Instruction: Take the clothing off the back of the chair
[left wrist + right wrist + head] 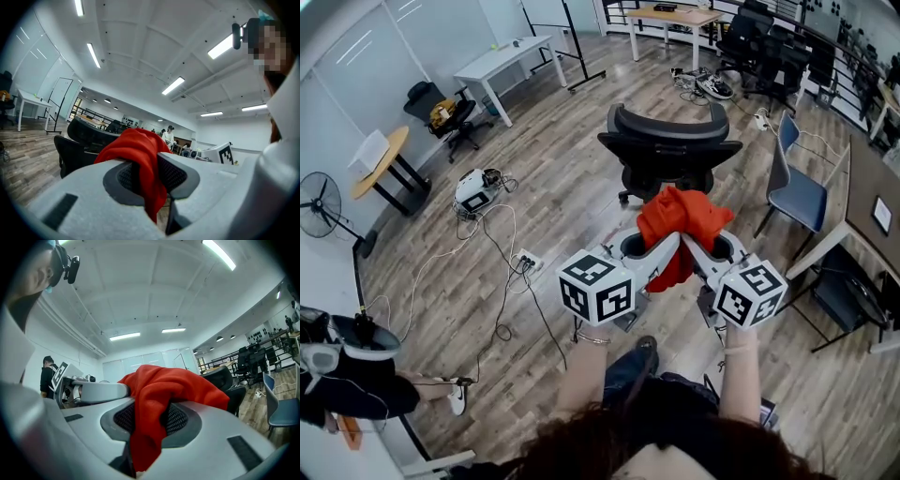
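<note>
A red garment point(682, 225) hangs bunched in the air, just in front of the black office chair point(668, 142), whose backrest is bare. My left gripper point(667, 246) is shut on its left side; the cloth point(140, 161) runs down between the dark pads. My right gripper point(692, 246) is shut on its right side, with red cloth point(152, 420) pinched between its pads too. Both grippers point level toward the chair point(77, 145), side by side, tips almost touching. The chair point(225, 380) shows beyond the cloth in the right gripper view.
A blue chair point(795, 187) and a desk edge point(862, 202) stand at the right. Cables and a power strip point(525, 262) lie on the wooden floor at the left. A white table point(502, 64) and a round table point(380, 161) stand farther left. More black chairs point(769, 47) crowd the back.
</note>
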{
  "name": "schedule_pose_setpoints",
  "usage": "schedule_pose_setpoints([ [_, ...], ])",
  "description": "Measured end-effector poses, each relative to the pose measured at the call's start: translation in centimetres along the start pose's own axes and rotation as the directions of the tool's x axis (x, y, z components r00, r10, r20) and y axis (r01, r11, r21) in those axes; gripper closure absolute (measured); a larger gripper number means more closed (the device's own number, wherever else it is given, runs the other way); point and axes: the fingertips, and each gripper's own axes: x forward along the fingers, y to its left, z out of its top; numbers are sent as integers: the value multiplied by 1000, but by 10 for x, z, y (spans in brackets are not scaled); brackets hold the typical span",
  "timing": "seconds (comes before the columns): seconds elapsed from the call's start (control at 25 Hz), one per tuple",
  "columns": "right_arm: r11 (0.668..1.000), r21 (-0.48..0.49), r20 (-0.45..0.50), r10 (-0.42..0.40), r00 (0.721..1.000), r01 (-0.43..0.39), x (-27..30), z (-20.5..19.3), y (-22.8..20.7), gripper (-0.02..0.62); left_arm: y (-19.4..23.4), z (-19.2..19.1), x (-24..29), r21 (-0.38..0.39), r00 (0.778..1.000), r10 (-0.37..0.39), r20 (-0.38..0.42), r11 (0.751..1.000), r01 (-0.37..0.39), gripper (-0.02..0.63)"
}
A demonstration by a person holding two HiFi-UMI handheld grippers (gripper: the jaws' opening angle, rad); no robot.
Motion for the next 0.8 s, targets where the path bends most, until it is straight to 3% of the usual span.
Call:
schedule_pose_setpoints([
  [0.8, 998, -22, -5, 50, 999, -50, -87, -5, 45, 480, -91, -25, -33, 21, 998, 55, 39, 998, -56, 517],
])
